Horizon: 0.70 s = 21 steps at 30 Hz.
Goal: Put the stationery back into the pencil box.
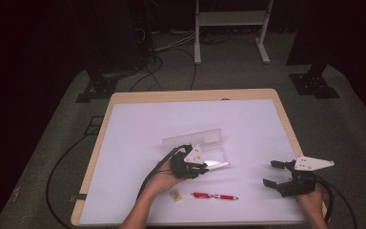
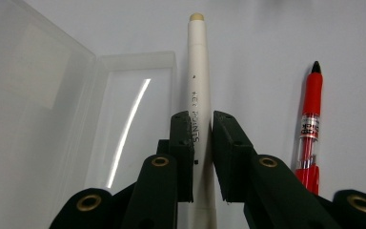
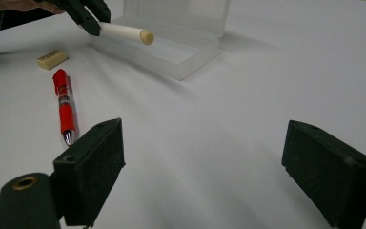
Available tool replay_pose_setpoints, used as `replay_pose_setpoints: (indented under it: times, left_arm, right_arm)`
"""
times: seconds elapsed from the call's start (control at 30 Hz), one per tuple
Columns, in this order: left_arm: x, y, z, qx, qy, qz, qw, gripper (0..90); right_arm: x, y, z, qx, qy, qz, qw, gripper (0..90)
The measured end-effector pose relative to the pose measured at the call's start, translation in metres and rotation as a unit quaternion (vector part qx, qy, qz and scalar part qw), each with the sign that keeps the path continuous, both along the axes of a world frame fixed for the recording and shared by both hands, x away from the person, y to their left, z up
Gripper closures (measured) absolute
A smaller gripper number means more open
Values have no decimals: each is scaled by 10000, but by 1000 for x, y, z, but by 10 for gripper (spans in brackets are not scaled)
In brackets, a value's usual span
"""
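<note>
The left gripper (image 2: 202, 119) is clamped on a white pen (image 2: 198, 86), its two black jaws pressing the barrel from either side at about mid-length, across the printed lettering. In the right gripper view the pen (image 3: 124, 32) hangs clear of the table, raised just beside the front edge of the open clear plastic case (image 3: 181, 52). In the high view it sticks out from the left gripper (image 1: 201, 167) toward the person's right, roughly level, its tan cap end leading.

Judgement on handling: the pen looks light, stiff and smooth-walled. A round, slick barrel may roll or slide between flat pads, so a hold near the middle, as now, should keep it balanced. It does not look fragile.

Long axis: it runs straight along the line of the jaws in the left gripper view, parallel to the case's long side, so little turning seems needed to lay the pen in the tray.

The right gripper (image 3: 202, 164) rests with jaws spread wide and nothing between them, well apart from the case. A red pen (image 1: 214, 196) lies flat on the white table (image 1: 143, 119), and a small eraser (image 1: 175, 194) lies beside it.
</note>
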State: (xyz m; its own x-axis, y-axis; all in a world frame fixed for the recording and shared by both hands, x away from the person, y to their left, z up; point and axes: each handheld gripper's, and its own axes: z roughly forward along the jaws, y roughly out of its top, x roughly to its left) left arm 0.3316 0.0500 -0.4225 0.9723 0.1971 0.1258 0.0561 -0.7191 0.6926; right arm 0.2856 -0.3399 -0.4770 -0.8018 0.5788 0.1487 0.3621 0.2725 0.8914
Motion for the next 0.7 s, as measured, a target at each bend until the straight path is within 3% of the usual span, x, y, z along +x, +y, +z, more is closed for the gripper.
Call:
replay_pose_setpoints:
  times: [0.7]
  left_arm:
    - [18,17,12,-61,-102,275,9995,789]
  right_arm:
    - [0,0,0,-6,-5,5,10000,134]
